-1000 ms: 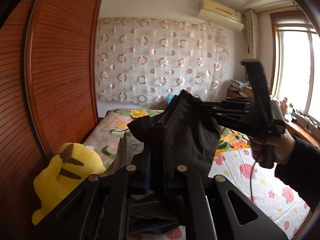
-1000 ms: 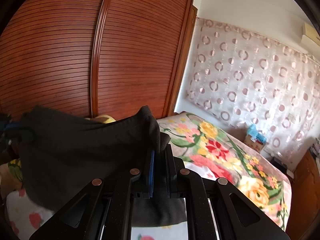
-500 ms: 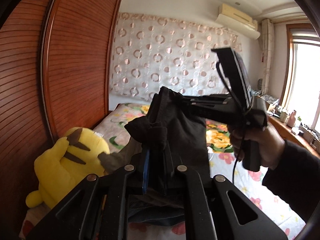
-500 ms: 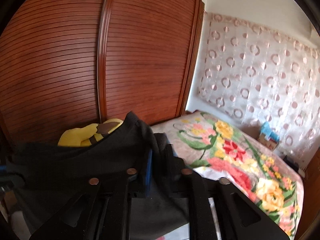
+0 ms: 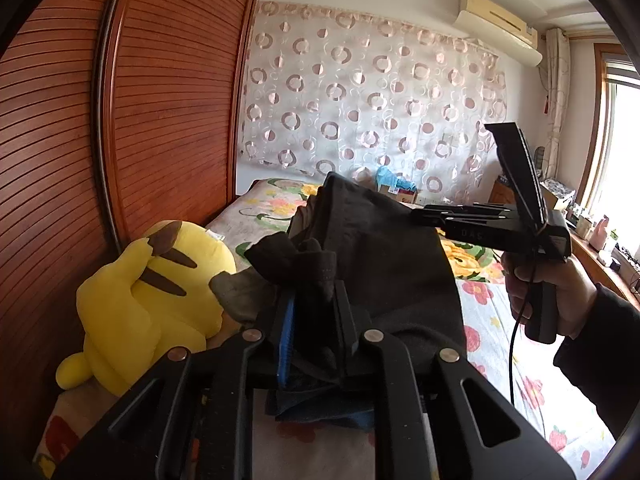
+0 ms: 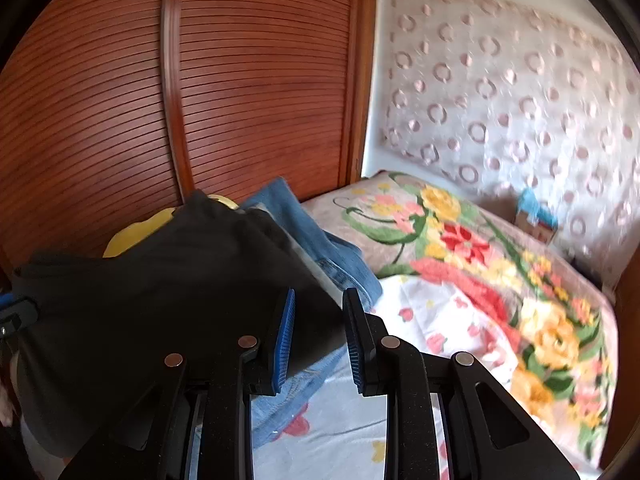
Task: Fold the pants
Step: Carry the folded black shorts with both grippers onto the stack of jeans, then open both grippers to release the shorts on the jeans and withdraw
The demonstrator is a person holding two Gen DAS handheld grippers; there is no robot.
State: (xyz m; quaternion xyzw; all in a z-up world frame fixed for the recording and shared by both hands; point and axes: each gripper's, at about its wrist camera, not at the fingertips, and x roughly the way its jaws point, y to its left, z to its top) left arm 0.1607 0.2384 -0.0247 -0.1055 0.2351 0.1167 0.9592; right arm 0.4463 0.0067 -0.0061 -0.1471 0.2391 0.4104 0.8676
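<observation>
Hanging above the flowered bed sheet (image 5: 492,336), one pair of dark charcoal cloth pants (image 5: 384,264) is seen between the two tools. A bunched part of its upper edge is pinched by the left gripper (image 5: 314,312), whose blue-padded fingers (image 5: 286,332) are pressed together on the cloth. In the left wrist view the upper edge of the pants runs from this grip away and to the right, toward the right gripper (image 5: 420,214), and the rest of the cloth drops down from that edge. From that view it cannot be told whether the right gripper touches the cloth. In the right wrist view the right gripper (image 6: 318,332) is spread, with nothing between its two fingers (image 6: 284,332); the dark pants (image 6: 160,300) lie to the left of them, and their edge passes behind the gap.

Under the pants, one folded piece of blue denim clothing (image 6: 316,240) is lying on the sheet. One yellow plush toy (image 5: 140,304) is resting against the brown slatted wardrobe door (image 5: 168,120). Two grippers are counted, and one hand (image 5: 552,292) of the person is seen on the handle of the right one.
</observation>
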